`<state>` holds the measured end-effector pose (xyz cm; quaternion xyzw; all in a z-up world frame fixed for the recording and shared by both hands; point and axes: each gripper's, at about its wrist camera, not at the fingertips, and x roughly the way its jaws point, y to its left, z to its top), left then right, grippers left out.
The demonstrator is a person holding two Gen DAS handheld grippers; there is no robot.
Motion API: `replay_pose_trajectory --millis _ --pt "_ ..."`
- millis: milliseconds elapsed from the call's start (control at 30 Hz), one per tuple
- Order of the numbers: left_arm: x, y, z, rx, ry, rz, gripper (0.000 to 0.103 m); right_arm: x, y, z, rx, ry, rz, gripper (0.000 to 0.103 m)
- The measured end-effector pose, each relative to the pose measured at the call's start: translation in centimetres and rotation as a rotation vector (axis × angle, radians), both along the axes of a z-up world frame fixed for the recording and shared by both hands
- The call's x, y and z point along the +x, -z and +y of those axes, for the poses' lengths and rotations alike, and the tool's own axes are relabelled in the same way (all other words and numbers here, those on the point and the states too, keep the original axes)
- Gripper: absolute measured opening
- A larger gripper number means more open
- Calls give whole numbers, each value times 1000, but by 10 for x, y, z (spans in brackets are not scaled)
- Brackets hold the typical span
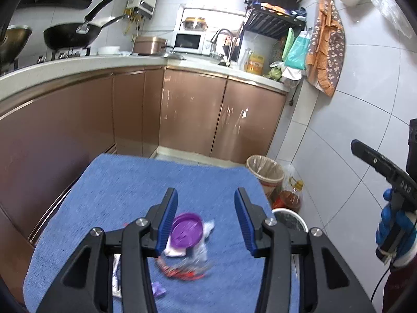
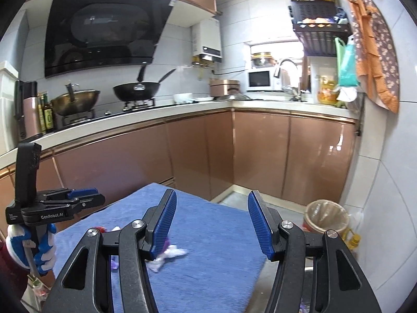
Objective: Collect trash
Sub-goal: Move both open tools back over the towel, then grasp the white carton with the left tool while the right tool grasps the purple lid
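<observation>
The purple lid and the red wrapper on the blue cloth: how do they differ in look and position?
The purple lid is a round, rigid-looking disc; the red wrapper is a thin, crumpled strip. The lid rests on white crumpled scraps, while the wrapper seems to lie on the blue cloth, partly under a clear crumpled piece. The lid lies farther from the left wrist camera, the wrapper nearer. Both are uncollected, in front of the open left gripper.

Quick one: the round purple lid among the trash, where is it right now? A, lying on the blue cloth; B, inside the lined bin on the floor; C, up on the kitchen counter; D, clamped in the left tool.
A: the purple lid lies on the blue cloth among wrappers, below the left tool, whose jaws stand open and empty.
</observation>
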<state>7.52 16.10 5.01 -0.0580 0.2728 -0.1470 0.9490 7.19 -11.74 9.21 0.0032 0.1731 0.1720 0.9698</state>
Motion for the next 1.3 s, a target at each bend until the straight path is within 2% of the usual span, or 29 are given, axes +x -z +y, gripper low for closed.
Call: replay_pose_trajectory --millis 233,467,700,967,1300 --pt "9 32 43 -33 19 108 43 16 21 24 -11 -65 53 57" --pt "28 69 60 -37 39 237 44 43 56 45 -23 -123 143 57" --pt "49 107 71 7 22 366 43 66 84 62 -34 -165 217 57" --pt "68 142 82 64 -13 460 43 94 114 84 -49 -220 304 57" --pt "81 166 95 85 -37 505 43 136 152 111 -46 -289 430 55"
